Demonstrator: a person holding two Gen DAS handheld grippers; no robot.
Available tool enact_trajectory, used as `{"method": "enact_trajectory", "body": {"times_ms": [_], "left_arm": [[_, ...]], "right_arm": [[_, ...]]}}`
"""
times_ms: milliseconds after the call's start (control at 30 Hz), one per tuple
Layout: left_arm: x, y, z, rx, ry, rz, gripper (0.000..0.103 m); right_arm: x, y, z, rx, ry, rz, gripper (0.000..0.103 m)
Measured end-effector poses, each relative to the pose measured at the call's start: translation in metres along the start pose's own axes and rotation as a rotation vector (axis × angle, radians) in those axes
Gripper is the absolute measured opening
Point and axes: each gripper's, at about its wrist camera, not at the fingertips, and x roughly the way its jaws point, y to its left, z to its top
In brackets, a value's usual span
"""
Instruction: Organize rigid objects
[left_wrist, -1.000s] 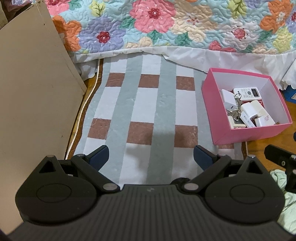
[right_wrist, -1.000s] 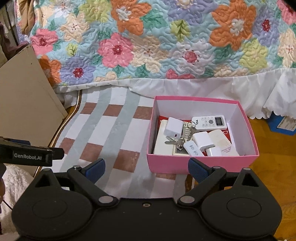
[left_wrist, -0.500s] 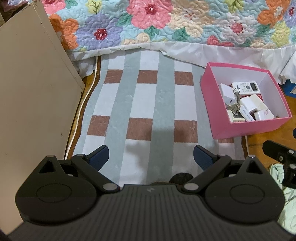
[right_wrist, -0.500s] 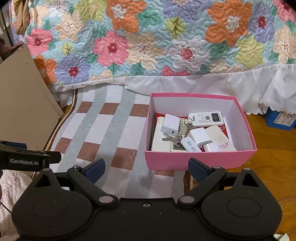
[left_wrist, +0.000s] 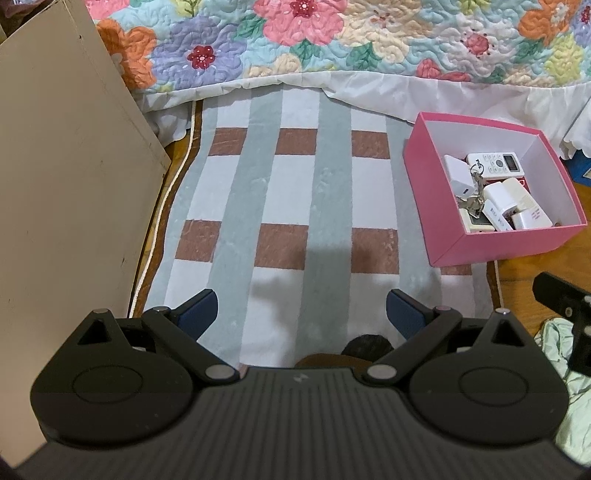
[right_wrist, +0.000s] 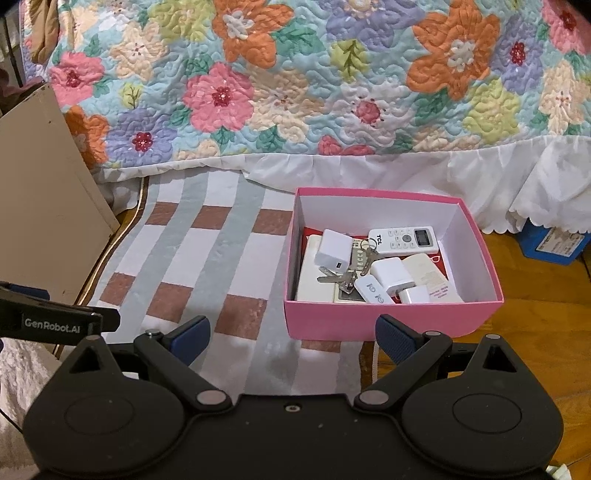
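A pink box (right_wrist: 391, 319) stands on the floor at the rug's right edge; it also shows in the left wrist view (left_wrist: 424, 177). It holds a white remote (right_wrist: 404, 240), white chargers (right_wrist: 332, 253), a bunch of keys (right_wrist: 347, 275) and other small white items. My right gripper (right_wrist: 293, 338) is open and empty, just in front of the box's near wall. My left gripper (left_wrist: 301, 314) is open and empty above the rug, left of the box. Each gripper's body edges into the other's view.
A striped grey, white and brown rug (left_wrist: 291, 206) covers the floor. A bed with a floral quilt (right_wrist: 295, 74) and white skirt runs along the back. A beige board (left_wrist: 66, 177) leans at the left. A blue box (right_wrist: 554, 245) sits at the right. Green cloth (left_wrist: 565, 354) lies near right.
Both grippers have drawn back and up from the box, so it looks smaller and farther. Both stay open and empty. The box contents have not moved.
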Motion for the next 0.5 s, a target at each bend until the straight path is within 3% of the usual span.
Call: {"method": "enact_trajectory", "body": {"times_ms": [500], "left_arm": [[0.004, -0.002, -0.0032, 0.014, 0.017, 0.001, 0.099]], "right_arm": [[0.0036, -0.0019, 0.0004, -0.008, 0.002, -0.049, 0.098]]}}
